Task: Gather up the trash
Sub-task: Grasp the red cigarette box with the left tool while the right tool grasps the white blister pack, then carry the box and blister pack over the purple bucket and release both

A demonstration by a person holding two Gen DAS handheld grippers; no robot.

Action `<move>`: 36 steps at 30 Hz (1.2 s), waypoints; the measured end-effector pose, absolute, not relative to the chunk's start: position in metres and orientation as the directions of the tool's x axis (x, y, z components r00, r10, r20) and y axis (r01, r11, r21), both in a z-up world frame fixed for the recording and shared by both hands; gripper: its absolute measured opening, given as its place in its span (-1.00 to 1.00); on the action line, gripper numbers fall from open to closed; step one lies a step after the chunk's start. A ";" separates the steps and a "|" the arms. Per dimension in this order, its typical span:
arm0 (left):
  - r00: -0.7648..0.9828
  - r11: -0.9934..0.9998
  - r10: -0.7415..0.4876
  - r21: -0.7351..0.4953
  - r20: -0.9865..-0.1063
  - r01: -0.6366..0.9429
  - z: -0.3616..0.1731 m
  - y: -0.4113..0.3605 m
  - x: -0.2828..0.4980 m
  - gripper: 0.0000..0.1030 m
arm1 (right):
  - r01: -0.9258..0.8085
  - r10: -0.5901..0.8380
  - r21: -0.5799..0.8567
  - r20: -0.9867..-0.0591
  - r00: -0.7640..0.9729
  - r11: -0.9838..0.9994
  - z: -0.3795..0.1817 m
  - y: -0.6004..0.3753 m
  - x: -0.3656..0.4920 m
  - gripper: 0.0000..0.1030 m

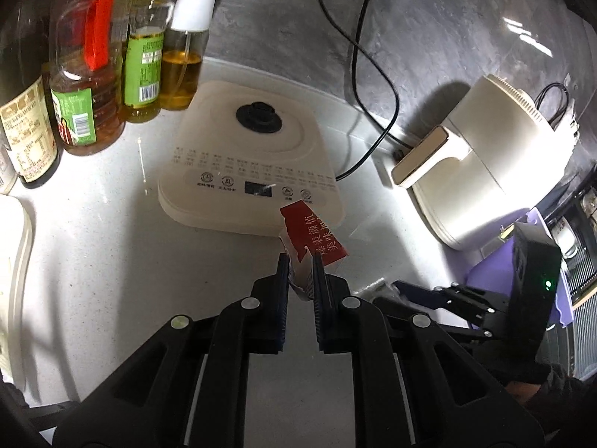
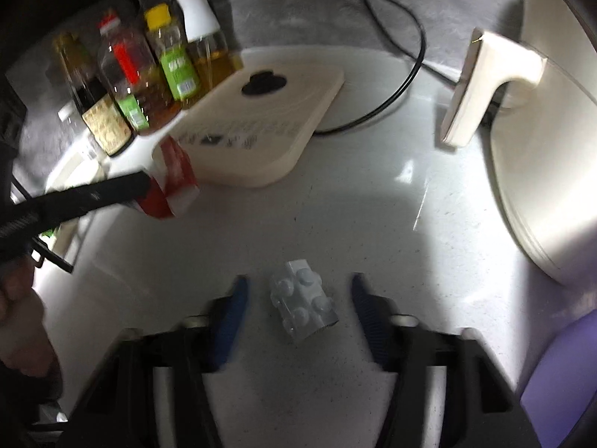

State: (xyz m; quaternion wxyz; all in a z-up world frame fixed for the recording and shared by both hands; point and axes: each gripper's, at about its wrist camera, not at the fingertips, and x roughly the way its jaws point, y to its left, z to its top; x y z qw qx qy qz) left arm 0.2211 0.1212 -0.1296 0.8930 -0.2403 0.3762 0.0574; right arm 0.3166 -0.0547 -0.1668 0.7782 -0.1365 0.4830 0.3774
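A white speckled countertop (image 1: pixel 93 231) runs back to a grey stone wall. At the far right stands a cream air fryer (image 1: pixel 496 171); in the middle lies a flat cream induction cooker (image 1: pixel 238 149), with oil and sauce bottles (image 1: pixel 86 86) at the far left. The left gripper (image 1: pixel 300 261) is clenched on a red-and-white paper carton (image 1: pixel 313 235), lifted just in front of the cooker. The right gripper (image 2: pixel 298 287) hangs unclenched astride a clear plastic blister pack (image 2: pixel 302 302) lying on the near counter, pads apart from it.
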 end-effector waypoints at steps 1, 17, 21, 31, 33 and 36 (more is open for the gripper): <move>0.715 0.880 -0.075 -0.383 -0.695 -0.280 -0.126 0.120 0.220 -0.76 | -0.718 0.462 0.158 -0.851 0.249 0.677 -0.165 -0.055 0.316 -0.47; 0.781 0.898 -0.027 -0.358 -0.624 -0.255 -0.071 0.095 0.182 -0.76 | -0.698 0.576 0.210 -0.743 0.341 0.684 -0.095 -0.095 0.278 -0.49; 0.802 0.892 -0.003 -0.364 -0.597 -0.267 -0.059 0.094 0.169 -0.76 | -0.717 0.601 0.201 -0.713 0.360 0.668 -0.072 -0.100 0.267 -0.49; 0.840 0.886 0.011 -0.384 -0.543 -0.260 -0.030 0.081 0.148 -0.76 | -0.732 0.663 0.184 -0.604 0.443 0.656 -0.002 -0.128 0.262 -0.48; 0.847 0.890 0.011 -0.382 -0.531 -0.250 -0.023 0.076 0.147 -0.76 | -0.728 0.670 0.182 -0.582 0.462 0.661 0.010 -0.138 0.262 -0.48; 0.855 0.897 0.006 -0.375 -0.518 -0.233 -0.015 0.066 0.148 -0.76 | -0.716 0.676 0.182 -0.543 0.498 0.673 0.028 -0.157 0.265 -0.48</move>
